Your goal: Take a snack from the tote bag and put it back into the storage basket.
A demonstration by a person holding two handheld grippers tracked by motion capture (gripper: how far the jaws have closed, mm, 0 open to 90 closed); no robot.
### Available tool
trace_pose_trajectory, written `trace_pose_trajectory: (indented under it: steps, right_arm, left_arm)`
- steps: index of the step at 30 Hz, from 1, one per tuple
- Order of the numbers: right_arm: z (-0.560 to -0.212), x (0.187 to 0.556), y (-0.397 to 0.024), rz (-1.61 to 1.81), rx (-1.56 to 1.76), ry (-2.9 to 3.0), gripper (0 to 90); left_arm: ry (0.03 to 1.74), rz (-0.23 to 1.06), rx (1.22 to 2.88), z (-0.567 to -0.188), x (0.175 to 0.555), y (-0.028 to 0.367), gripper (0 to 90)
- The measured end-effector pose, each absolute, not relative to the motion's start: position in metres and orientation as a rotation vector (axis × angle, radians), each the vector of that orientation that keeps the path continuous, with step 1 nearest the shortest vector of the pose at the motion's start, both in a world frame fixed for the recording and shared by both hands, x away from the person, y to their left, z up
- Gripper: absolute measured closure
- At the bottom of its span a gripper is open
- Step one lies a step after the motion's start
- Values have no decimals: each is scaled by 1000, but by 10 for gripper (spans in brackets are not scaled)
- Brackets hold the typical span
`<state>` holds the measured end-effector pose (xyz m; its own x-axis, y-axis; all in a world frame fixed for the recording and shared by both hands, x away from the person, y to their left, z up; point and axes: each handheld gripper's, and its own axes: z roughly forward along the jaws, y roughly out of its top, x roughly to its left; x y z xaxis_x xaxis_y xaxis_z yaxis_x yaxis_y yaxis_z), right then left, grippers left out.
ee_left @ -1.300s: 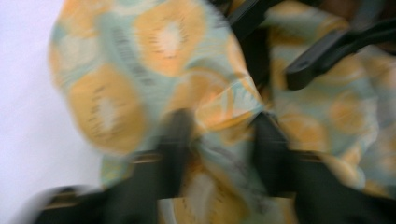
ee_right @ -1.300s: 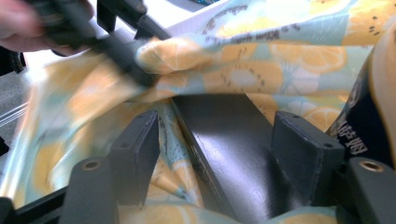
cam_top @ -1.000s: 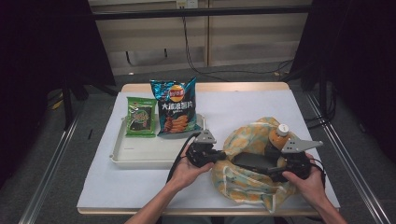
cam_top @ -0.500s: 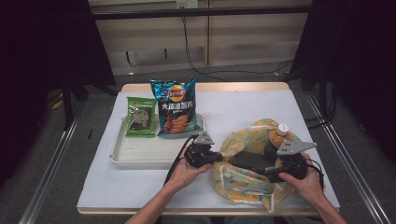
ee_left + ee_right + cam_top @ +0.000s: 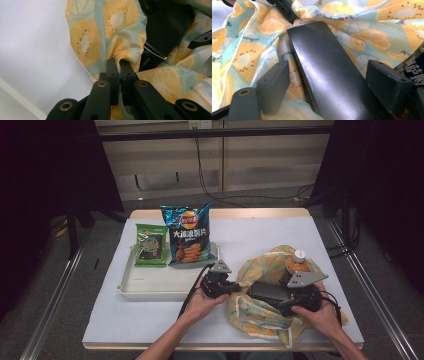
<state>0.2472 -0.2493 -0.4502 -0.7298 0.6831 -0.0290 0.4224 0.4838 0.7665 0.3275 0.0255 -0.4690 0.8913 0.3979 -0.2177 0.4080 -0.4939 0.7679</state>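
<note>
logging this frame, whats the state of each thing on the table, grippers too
left gripper: shut on the bag's edge
right gripper: open, jaws either side of the black box
fruit-print cloth bag: crumpled, lying open on the table
black box: lying flat on the bag
orange bottle: upright in the bag, white cap on
chips bag: sealed, standing in the tray
green snack pack: sealed, leaning in the tray
tray: front part bare

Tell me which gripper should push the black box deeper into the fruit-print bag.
Right. The right gripper is open with the black box lying between its jaws, so it probably only needs to close and push. The left gripper is shut on the fruit-print bag, holding its edge.
</note>
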Motion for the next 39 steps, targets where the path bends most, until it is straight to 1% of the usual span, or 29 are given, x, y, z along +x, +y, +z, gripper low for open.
trace_pose_trajectory:
  steps: [3,6,10,15,16,18,20,23,25,29,33,37,39]
  right_arm:
    - [-449,247,-252,1109,930,2399,292]
    - [-448,245,-257,1125,921,2412,312]
    - [-446,241,-261,1138,873,2440,341]
    - [-442,235,-268,1181,845,2450,389]
    - [-442,234,-269,1183,838,2453,390]
    - [-442,235,-269,1183,842,2448,386]
    - [-444,235,-269,1186,862,2438,371]
    - [-445,237,-270,1200,891,2437,303]
    - [-444,236,-272,1211,908,2428,261]
    - [-439,230,-275,1252,925,2396,237]
    - [-431,223,-280,1295,951,2345,233]
    - [-423,217,-287,1327,973,2305,248]
    - [-419,213,-292,1358,990,2286,271]
  left_arm:
    - [584,-17,2138,-471,328,25,873]
    - [596,-20,2141,-472,329,25,862]
    - [570,-12,2179,-473,325,23,860]
    - [609,-7,2185,-478,328,23,831]
    - [615,-15,2183,-479,328,22,827]
    - [608,-12,2188,-482,327,20,782]
    - [600,-48,2173,-480,327,21,753]
    - [584,-41,2161,-473,322,24,663]
    - [570,-12,2148,-466,319,28,589]
    - [545,9,2106,-455,313,36,470]
    - [515,30,2071,-444,308,40,427]
    - [498,52,2030,-431,304,43,410]
    - [475,55,2007,-423,302,45,417]
